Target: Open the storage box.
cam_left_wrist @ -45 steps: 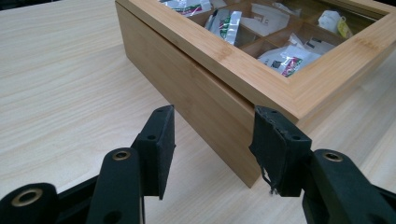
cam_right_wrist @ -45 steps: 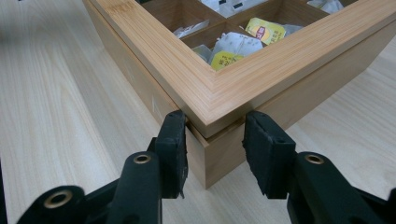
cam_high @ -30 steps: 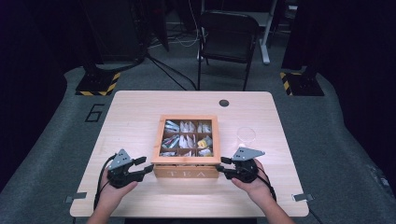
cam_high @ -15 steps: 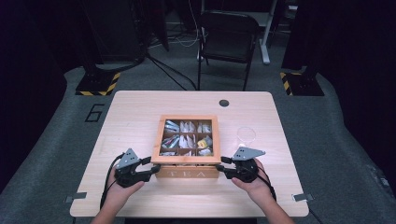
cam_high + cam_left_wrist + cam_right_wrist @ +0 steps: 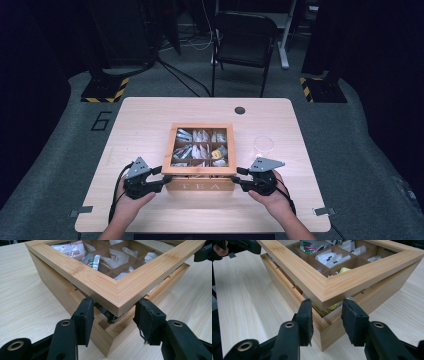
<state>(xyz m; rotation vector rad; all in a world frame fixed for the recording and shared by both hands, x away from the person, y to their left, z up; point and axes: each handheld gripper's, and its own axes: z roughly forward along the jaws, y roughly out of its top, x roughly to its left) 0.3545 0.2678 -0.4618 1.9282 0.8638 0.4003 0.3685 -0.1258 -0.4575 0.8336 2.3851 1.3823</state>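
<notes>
Each hand holds a black gripper: the left gripper (image 5: 161,183) and the right gripper (image 5: 239,181) both carry a grey three-cornered plate on top and trail a black cable. Their jaws are black bars with round brass-ringed holes, ending in flat, matte black pads (image 5: 85,316) with small screws.

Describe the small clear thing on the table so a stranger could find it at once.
Start at the wooden tea box in the middle of the table. Look to its right, just beyond the right gripper: a clear round glass stands alone there, transparent, unlike the dark hole farther back.
</notes>
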